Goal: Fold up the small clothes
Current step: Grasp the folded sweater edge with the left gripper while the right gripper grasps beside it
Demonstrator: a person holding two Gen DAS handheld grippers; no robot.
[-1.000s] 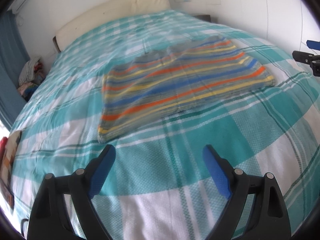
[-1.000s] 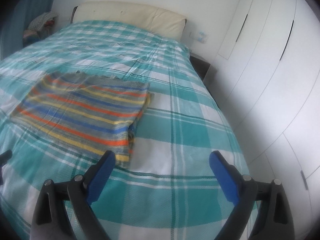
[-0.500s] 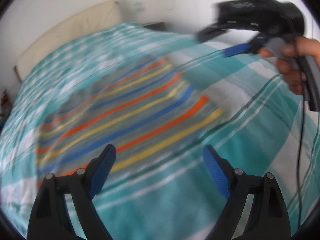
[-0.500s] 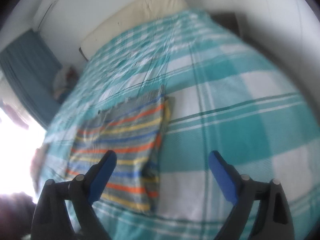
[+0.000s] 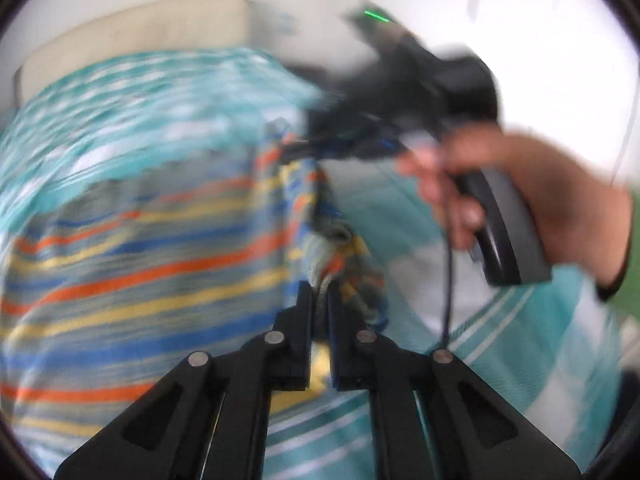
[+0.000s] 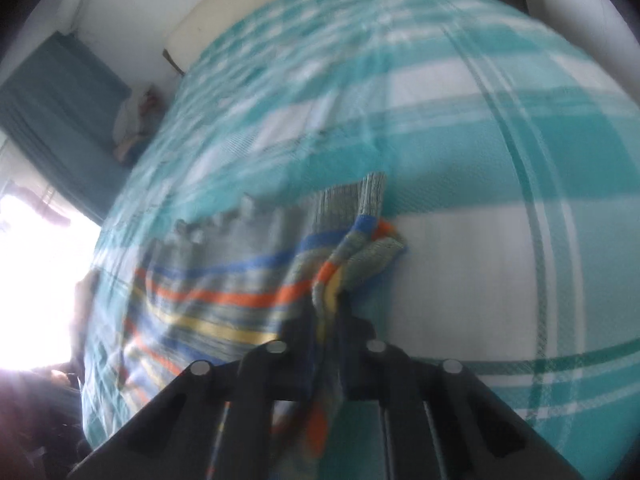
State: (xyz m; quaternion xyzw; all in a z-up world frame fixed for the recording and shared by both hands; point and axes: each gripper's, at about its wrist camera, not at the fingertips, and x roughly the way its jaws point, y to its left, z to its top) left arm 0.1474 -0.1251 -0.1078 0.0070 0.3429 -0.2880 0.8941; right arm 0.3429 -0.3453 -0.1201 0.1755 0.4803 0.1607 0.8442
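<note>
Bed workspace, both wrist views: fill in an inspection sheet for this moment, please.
Surface: bed with teal-and-white checked cover.
Job's things: striped garment lying on the bed, its right edge bunched and lifted.
Clutter: pile of items beside the bed, too blurred to name.
Grippers: left hand-held gripper shut on the garment's near corner; right hand-held gripper shut on the far corner; both jaws have just been closing with cloth between them. The right hand holds its handle.
Cables: black cable hanging from the right handle.
Surroundings: cream headboard, teal curtain, white walls.
</note>
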